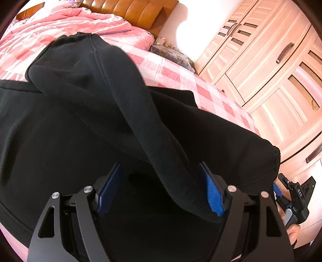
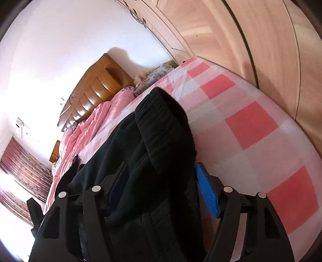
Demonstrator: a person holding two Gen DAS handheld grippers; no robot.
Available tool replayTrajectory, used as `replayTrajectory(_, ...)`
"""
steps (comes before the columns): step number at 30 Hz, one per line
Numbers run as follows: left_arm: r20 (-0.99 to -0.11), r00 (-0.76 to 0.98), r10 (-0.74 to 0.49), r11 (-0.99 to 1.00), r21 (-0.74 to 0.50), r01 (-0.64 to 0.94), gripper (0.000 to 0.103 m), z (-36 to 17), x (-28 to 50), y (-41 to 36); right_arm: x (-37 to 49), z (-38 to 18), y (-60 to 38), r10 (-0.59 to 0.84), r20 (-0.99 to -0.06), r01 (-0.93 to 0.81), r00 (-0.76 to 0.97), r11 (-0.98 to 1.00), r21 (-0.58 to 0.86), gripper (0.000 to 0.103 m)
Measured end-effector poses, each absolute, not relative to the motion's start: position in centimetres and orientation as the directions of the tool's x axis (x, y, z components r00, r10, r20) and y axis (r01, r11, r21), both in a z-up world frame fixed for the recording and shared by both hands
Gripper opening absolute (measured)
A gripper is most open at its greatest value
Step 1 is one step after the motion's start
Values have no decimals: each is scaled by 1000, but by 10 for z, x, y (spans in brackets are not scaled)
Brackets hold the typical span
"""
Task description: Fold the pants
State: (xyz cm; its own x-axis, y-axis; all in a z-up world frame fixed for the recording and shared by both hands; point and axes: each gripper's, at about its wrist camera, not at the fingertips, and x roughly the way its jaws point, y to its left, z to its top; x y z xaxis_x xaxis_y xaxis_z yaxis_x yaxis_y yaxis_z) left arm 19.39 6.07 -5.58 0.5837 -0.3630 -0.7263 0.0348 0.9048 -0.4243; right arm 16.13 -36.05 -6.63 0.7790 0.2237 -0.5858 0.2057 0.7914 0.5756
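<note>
The black pants lie spread on a bed, filling the middle and left of the left wrist view, with one folded length running from the upper left of the frame down to the lower centre, on top of the rest. In the right wrist view the pants run up the centre, their ribbed band at the top.

Under them is a sheet in pink, red and white checks, seen at the right of the right wrist view as sheet. A rumpled pink quilt lies at the upper left of the left view, in front of a brown wooden headboard. Pale wooden wardrobe doors fill the right side. A patterned curtain hangs at the far left of the right view, below a wall unit too small to make out.

The lower part of the pants is cut off behind the gripper frames in both views.

The left gripper has its jaws standing wide; the folded length passes between the blue pads and lies against the right one, while the left pad stands clear. The right gripper is also parted, with the band bunched between its pads; whether they press it cannot be told. The right gripper also shows at the lower right edge of the left view, in a person's hand.
</note>
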Motion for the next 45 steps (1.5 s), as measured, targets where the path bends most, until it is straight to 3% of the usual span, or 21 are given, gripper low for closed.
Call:
replayTrajectory(5, -736, 571, -363, 907, -420, 36, 79, -60, 199, 56, 157, -81, -364, 284, -608, 210, 741, 763, 612, 66)
replayTrajectory(9, -737, 580, -348, 912, -410, 27, 77, -61, 204, 56, 156, -72, -363, 237, -592, 207, 770, 785, 584, 54)
replayTrajectory(13, -747, 578, -328, 918, -396, 9, 56, -58, 210, 60, 148, -58, -354, 176, -588, 189, 789, 842, 506, 48)
replayTrajectory(14, -746, 574, -339, 916, -400, 21, 52, -58, 211, 60, 146, -56, -354, 177, -585, 183, 792, 845, 503, 43)
replayTrajectory(16, -746, 568, -347, 918, -393, 45, 26, -57, 212, 57, 140, -52, -354, 173, -574, 173, 800, 850, 497, 33)
replayTrajectory(17, -744, 571, -347, 920, -389, 52, 21, -54, 212, 57, 138, -48, -354, 180, -560, 162, 809, 847, 507, 17)
replayTrajectory(19, -722, 592, -358, 915, -399, 66, 15, -42, 214, 59, 134, -37, -360, 204, -525, 152, 827, 817, 557, 15)
replayTrajectory(28, -591, 710, -384, 901, -407, 149, 13, 49, 169, 97, 81, 25, -335, 189, -444, 54, 876, 876, 479, 14)
replayTrajectory(30, -603, 696, -390, 905, -390, 170, 13, 44, 150, 97, 65, 14, -333, 180, -476, 69, 861, 886, 459, 14)
replayTrajectory(35, -720, 599, -351, 933, -325, 156, 13, -29, 117, 87, 50, -49, -331, 166, -620, 145, 767, 897, 418, 14)
replayTrajectory(39, -763, 577, -292, 955, -259, 141, 13, -61, 116, 81, 47, -56, -339, 169, -608, 153, 776, 885, 441, 14)
replayTrajectory(45, -731, 609, -310, 949, -278, 149, 13, -47, 110, 88, 43, -34, -331, 142, -572, 111, 808, 917, 384, 14)
